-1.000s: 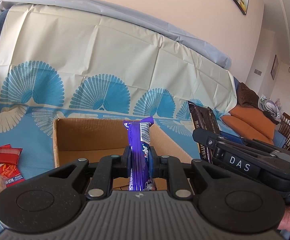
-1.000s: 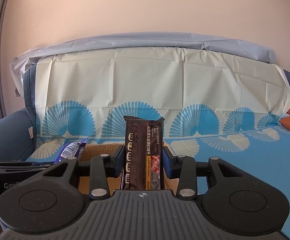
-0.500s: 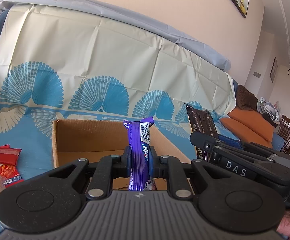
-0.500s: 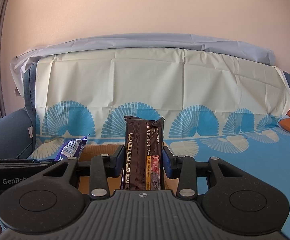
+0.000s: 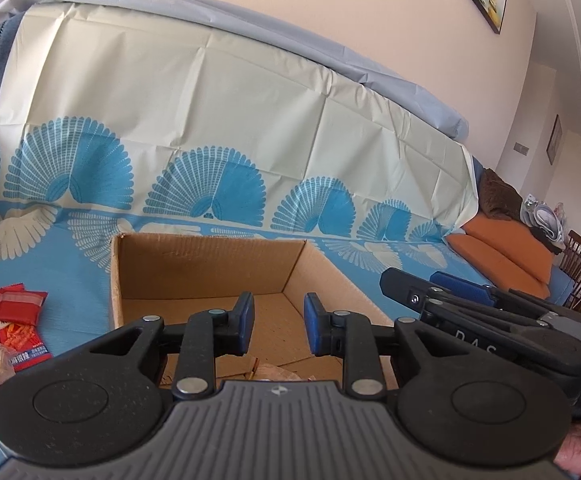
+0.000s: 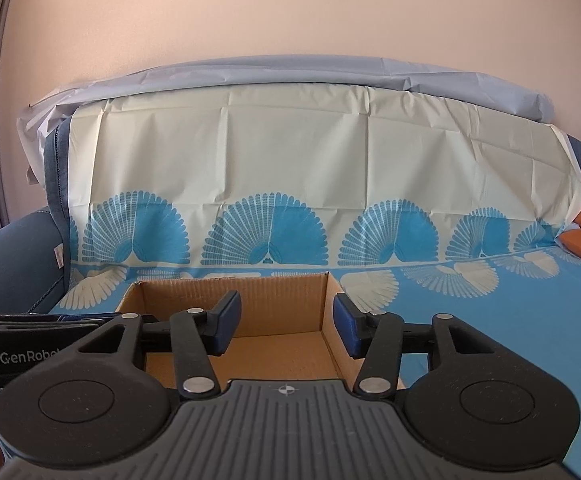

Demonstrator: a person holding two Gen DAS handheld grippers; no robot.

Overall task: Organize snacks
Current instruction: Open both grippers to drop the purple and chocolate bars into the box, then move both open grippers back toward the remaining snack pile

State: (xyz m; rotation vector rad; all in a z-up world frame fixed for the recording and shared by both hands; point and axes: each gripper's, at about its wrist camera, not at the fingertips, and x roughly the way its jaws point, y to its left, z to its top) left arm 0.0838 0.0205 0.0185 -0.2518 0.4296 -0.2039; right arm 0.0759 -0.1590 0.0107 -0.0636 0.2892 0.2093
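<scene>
Both the left gripper (image 5: 278, 326) and right gripper (image 6: 286, 328) hang wide and empty over the cardboard box (image 5: 210, 268), so I'd lift clear before reaching for the red packets (image 5: 18, 320) at the frame's left edge.

Two wrist views, close above the cardboard box (image 5: 210, 272).
Both facing the covered sofa (image 6: 290, 168); box shared, perhaps from slightly different heights.
</scene>
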